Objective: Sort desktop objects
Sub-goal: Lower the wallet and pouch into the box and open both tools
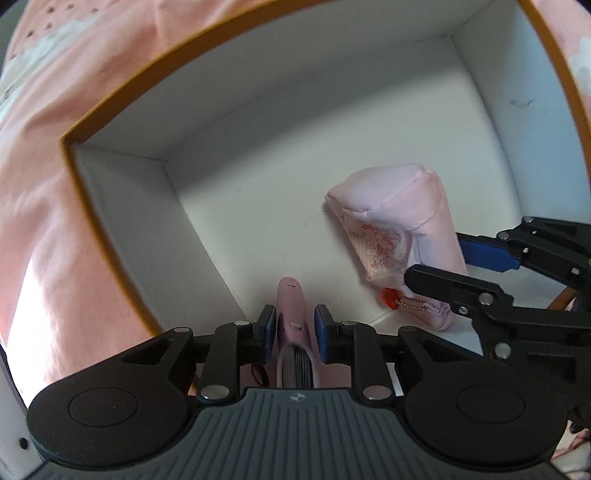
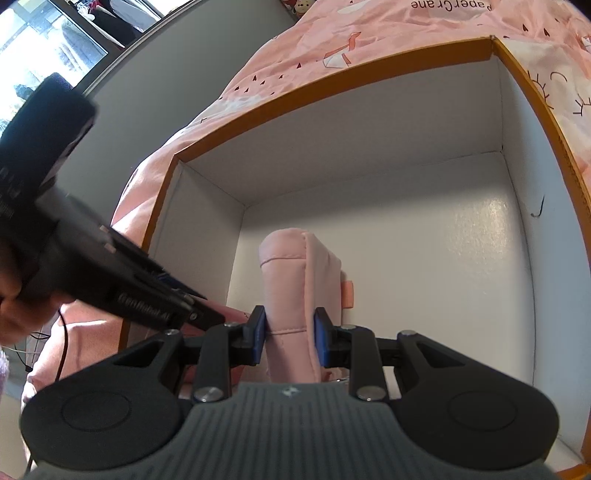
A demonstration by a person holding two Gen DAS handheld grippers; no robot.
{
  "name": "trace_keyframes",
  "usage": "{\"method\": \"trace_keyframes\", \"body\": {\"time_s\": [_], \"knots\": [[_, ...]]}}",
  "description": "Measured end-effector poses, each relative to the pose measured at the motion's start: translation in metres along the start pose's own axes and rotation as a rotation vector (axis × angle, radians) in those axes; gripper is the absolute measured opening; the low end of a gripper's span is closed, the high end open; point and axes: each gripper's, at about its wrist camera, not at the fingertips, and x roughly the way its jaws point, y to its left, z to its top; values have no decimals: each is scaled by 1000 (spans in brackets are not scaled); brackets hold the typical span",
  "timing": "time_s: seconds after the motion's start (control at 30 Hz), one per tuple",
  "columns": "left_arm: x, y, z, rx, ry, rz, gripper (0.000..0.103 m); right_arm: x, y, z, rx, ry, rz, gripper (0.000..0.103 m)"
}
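- Between the blue pads (image 1: 320, 328) of the left gripper (image 1: 294, 328) sits a slim pink case (image 1: 293, 314), clamped on both sides; its rounded tip points forward over the white floor of the box (image 1: 258, 155), and a ribbed grey part shows at its near end.
- Between the blue pads (image 2: 320, 338) of the right gripper (image 2: 289, 338) stands a soft pink pouch (image 2: 295, 280), squeezed from both sides and held upright inside the same box (image 2: 480, 258), its lower part down near the floor.
- From the left wrist view, the pouch (image 1: 399, 229) shows a clear panel with a red drawing and a small red bead (image 1: 388, 297) on a ball chain near its bottom edge; the right gripper (image 1: 454, 266) comes in from the right, one black finger across the pouch's front and a blue pad behind it.
- From the right wrist view, the left gripper's black body (image 2: 122, 280) slants in from the left, just beside the pouch, with part of a hand (image 2: 14, 295) on it at the picture's edge.
- Outward, the box has white inner walls and an orange rim (image 2: 332, 92), and it rests on a pink printed bedsheet (image 2: 369, 29).
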Motion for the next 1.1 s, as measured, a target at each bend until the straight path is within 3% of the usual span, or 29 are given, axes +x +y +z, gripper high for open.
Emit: {"method": "trace_keyframes", "body": {"time_s": [0.17,0.27,0.4,0.57,0.6,0.83,0.93,1.1], "knots": [[25,-8,13,59,147,28,26,0,-2,0,2,3,10,29],[29,-11,17,62,161,41,24,-1,-4,0,9,4,16,30],[9,-7,14,52,70,34,22,-2,-7,0,13,4,20,30],[-24,3,-8,-3,-209,52,22,-2,-5,0,11,4,19,30],[-24,3,-14,-6,-227,58,22,-2,-4,-1,7,4,17,30],[-18,2,-37,-70,-226,18,21,-1,-1,1,-2,9,9,30],[-18,7,-39,-170,-174,-44,21,-1,2,2,12,13,29,30],[-21,21,-33,-313,-130,-83,21,0,6,3,34,36,102,30]]}}
